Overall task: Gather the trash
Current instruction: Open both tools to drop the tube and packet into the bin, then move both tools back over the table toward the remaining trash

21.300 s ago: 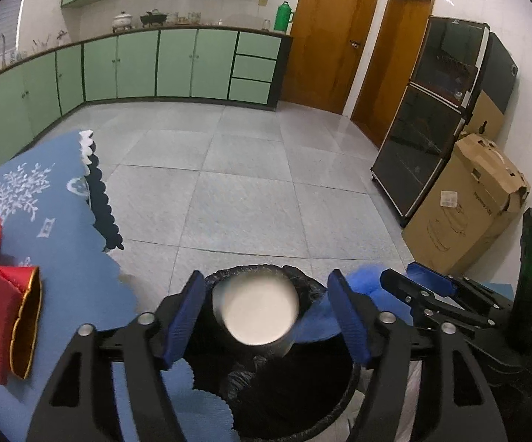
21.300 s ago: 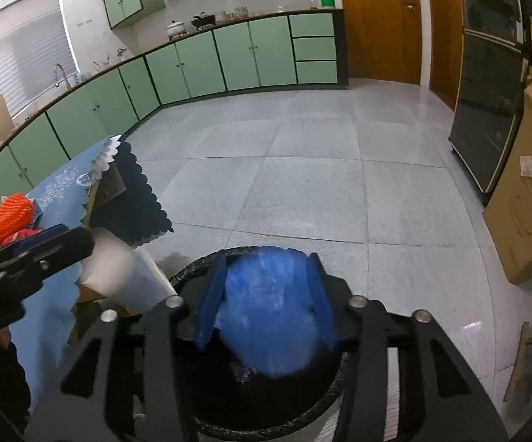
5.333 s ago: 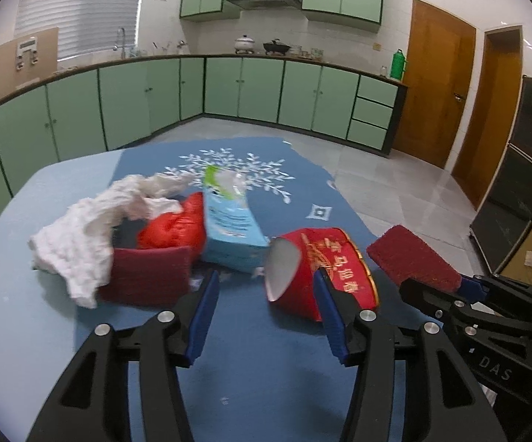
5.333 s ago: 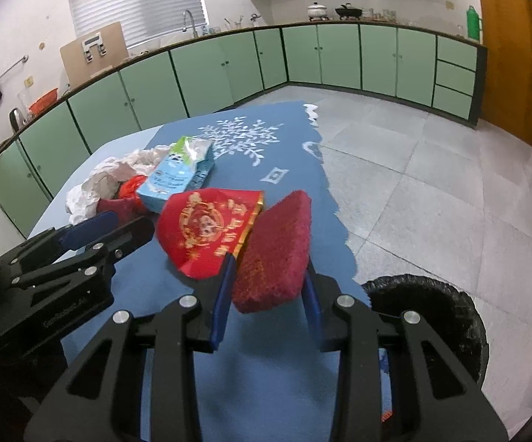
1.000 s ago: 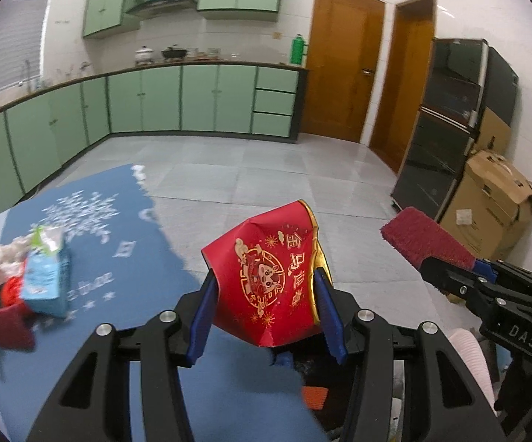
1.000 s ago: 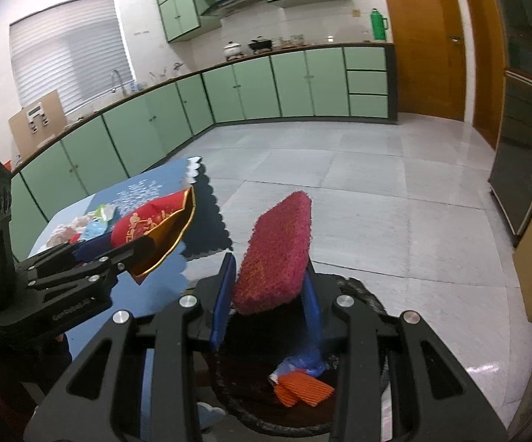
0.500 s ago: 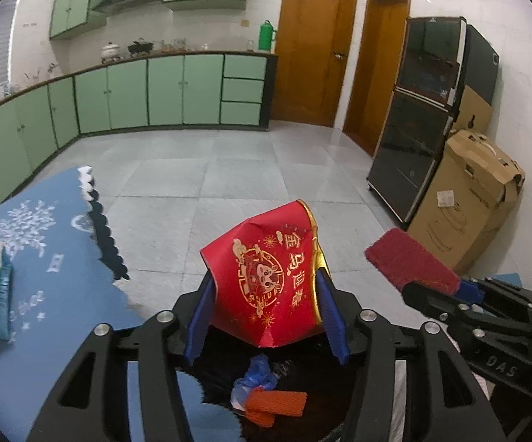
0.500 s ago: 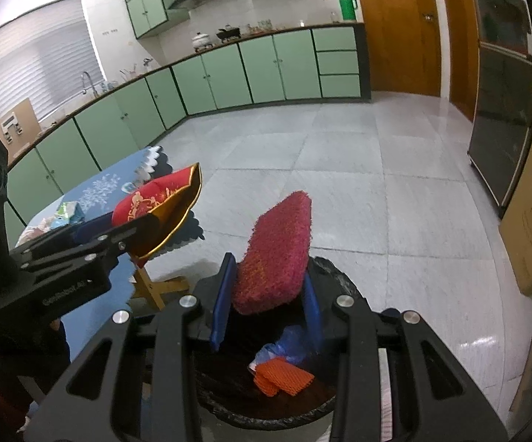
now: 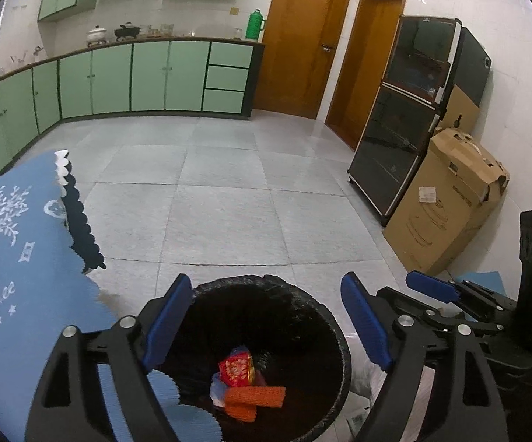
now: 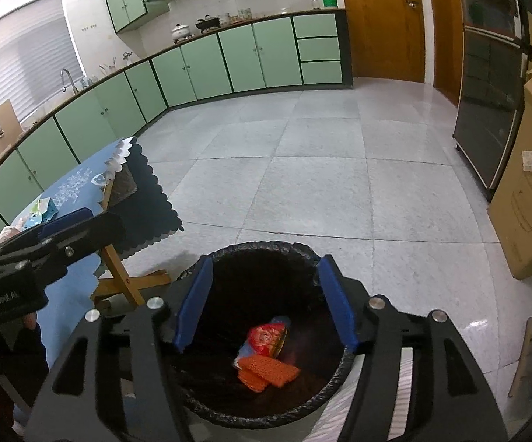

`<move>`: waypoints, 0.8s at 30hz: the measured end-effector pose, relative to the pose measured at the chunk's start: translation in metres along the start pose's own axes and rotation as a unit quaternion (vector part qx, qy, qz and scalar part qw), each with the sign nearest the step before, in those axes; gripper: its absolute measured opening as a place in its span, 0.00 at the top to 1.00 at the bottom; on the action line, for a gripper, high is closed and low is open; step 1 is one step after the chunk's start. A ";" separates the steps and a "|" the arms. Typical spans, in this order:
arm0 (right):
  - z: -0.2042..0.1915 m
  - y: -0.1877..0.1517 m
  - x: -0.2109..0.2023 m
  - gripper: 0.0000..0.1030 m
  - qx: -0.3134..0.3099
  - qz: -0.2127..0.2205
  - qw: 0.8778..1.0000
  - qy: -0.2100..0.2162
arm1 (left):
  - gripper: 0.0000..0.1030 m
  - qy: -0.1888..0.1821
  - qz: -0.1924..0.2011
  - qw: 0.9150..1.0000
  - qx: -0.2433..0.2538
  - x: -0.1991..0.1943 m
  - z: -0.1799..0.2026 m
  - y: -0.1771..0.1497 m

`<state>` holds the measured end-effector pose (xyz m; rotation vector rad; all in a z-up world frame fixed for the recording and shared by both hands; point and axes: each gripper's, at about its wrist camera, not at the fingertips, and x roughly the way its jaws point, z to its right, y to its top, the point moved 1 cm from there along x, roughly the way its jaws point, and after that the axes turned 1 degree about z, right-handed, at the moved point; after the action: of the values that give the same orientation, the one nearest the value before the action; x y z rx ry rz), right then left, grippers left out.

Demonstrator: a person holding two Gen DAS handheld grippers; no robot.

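Both grippers over the bin, jaws parting with nothing between them.

The black-lined trash bin (image 9: pixel 325 316) holds a red packet (image 9: pixel 235 370), orange scrubbers (image 9: pixel 255 399) and a blue scrap under them; the maroon pad cannot be made out inside. The left gripper (image 9: pixel 266 322) and right gripper (image 10: pixel 264 302) are opening above it. The blue tablecloth (image 9: pixel 19 258) is cut off at the left edge.
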<state>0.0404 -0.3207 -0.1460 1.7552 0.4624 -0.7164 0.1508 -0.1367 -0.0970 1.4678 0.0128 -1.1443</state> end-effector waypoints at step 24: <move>-0.118 0.038 -0.012 0.38 -0.089 0.032 0.991 0.093 | 0.21 0.147 0.082 0.984 -0.054 -0.112 -0.097 -0.014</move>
<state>0.0831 -0.2188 -0.0891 1.6665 0.5769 -0.4528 0.1454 0.0063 -0.0565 1.5006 0.1547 -0.7757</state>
